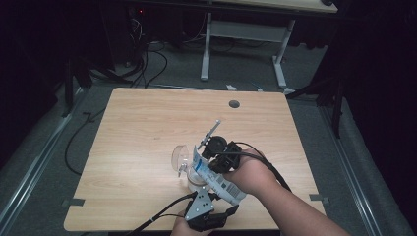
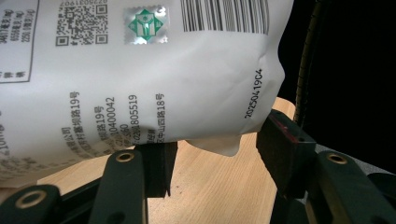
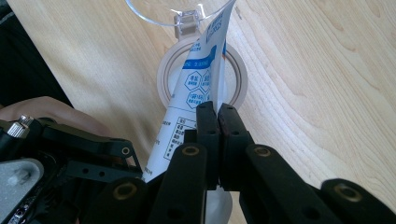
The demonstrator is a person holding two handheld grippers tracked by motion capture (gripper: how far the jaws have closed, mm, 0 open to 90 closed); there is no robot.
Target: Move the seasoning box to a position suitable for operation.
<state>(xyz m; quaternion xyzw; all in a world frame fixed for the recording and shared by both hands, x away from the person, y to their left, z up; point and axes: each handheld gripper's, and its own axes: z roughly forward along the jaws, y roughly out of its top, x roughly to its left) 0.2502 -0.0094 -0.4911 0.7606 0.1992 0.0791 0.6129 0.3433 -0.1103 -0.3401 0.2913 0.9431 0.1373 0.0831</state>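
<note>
A white pouch (image 1: 216, 179) with blue print and a barcode hangs tilted over a round open container (image 1: 193, 183) whose clear flip lid (image 1: 179, 155) stands back. My right gripper (image 1: 206, 156) is shut on the pouch's side edge. In the right gripper view its jaws (image 3: 217, 112) pinch the pouch (image 3: 201, 70) just above the container's rim (image 3: 163, 74), with the lid (image 3: 154, 14) beyond. My left gripper (image 1: 225, 213) sits at the table's front edge below the pouch's bottom end. Its jaws (image 2: 217, 149) stand apart, and the pouch's lower corner (image 2: 140, 79) hangs just above the gap.
The wooden table (image 1: 147, 128) has a round cable hole (image 1: 234, 104) near its far edge and tape marks (image 1: 74, 202) at the front corners. Beyond it stand a desk frame (image 1: 241, 29) and floor cables (image 1: 147, 64).
</note>
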